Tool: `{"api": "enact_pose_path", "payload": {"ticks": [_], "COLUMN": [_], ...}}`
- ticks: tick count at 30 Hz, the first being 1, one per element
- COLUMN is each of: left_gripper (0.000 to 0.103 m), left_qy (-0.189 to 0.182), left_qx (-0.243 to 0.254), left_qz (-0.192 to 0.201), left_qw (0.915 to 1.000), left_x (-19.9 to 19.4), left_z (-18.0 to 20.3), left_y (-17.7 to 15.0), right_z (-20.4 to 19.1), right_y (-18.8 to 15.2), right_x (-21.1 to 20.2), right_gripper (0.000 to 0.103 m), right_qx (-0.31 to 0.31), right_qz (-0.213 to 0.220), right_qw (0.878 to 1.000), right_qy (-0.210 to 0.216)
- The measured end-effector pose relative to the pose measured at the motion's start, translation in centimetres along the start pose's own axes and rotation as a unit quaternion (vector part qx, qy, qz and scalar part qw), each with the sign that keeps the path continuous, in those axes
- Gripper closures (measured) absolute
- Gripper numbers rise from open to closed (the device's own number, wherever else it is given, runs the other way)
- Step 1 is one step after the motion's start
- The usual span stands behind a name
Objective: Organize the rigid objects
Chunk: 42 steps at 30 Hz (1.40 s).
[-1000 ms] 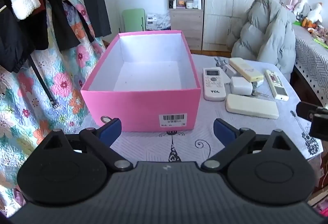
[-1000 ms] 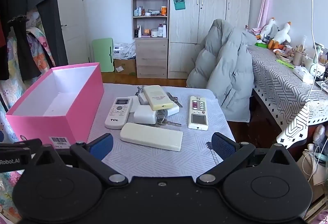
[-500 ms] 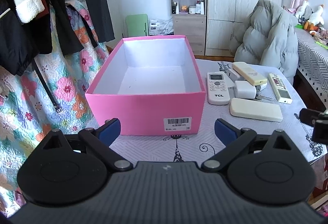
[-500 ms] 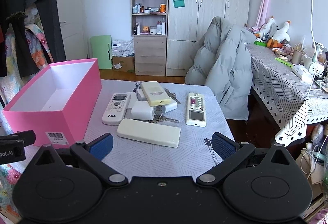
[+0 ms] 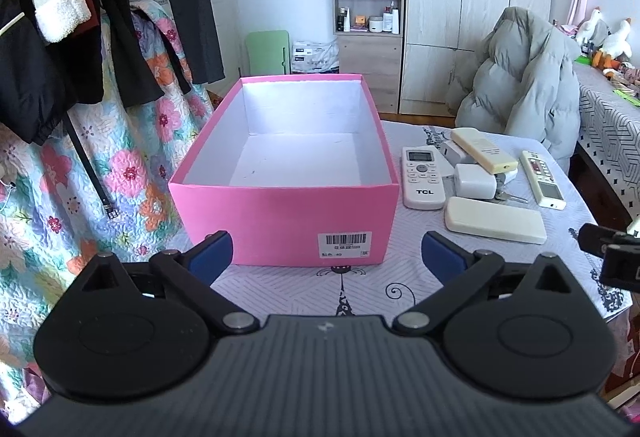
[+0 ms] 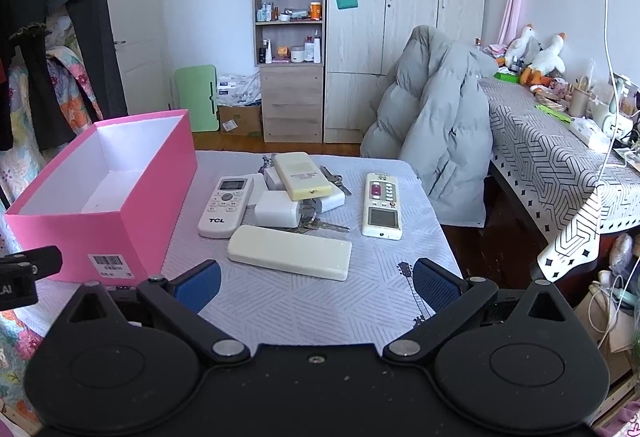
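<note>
An open, empty pink box stands on the left of the table. To its right lie a white TCL remote, a cream flat case, a cream remote resting on white chargers, keys, and a white remote with red buttons. My left gripper is open and empty before the box. My right gripper is open and empty before the cream case.
A grey puffer jacket hangs on a chair behind the table. Hanging clothes and a floral quilt are to the left. A patterned-cloth desk with clutter is to the right. Shelf and wardrobe stand at the back.
Both grippers have drawn back and risen slightly; the box and the objects look a little farther and lower in view. Nothing on the table moved.
</note>
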State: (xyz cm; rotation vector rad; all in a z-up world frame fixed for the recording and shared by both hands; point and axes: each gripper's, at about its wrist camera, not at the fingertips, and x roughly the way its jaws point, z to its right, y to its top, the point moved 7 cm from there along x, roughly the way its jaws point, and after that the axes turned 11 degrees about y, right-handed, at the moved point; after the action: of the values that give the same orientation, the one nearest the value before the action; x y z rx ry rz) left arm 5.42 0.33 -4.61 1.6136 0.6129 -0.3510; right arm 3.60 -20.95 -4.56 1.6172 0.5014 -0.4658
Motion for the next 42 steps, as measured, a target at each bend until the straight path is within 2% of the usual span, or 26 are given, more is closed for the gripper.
{"api": "enact_pose_path", "payload": {"ticks": [18, 29, 42], "left_gripper": [0.001, 0.004, 0.002], "left_qy": [-0.004, -0.019, -0.010], "left_qx": [-0.003, 0.000, 0.000], "left_qz": [0.003, 0.002, 0.003], "left_qw": [1.0000, 0.9998, 0.9999], "left_x": [-0.12, -0.21, 0.05], "left_z": [-0.32, 0.05, -0.18], "left_y": [0.22, 0.11, -0.04], "right_z": [-0.09, -0.34, -0.31], "right_y": [-0.36, -0.53, -0.61], "right_x": [0.53, 0.56, 0.81], "right_gripper": [0.000, 0.000, 0.000], "right_qx": [-0.006, -0.013, -0.012], "right_qz": [-0.006, -0.008, -0.012], "right_qw": [1.000, 1.000, 1.000], "right_qy": [-0.005, -0.006, -0.009]}}
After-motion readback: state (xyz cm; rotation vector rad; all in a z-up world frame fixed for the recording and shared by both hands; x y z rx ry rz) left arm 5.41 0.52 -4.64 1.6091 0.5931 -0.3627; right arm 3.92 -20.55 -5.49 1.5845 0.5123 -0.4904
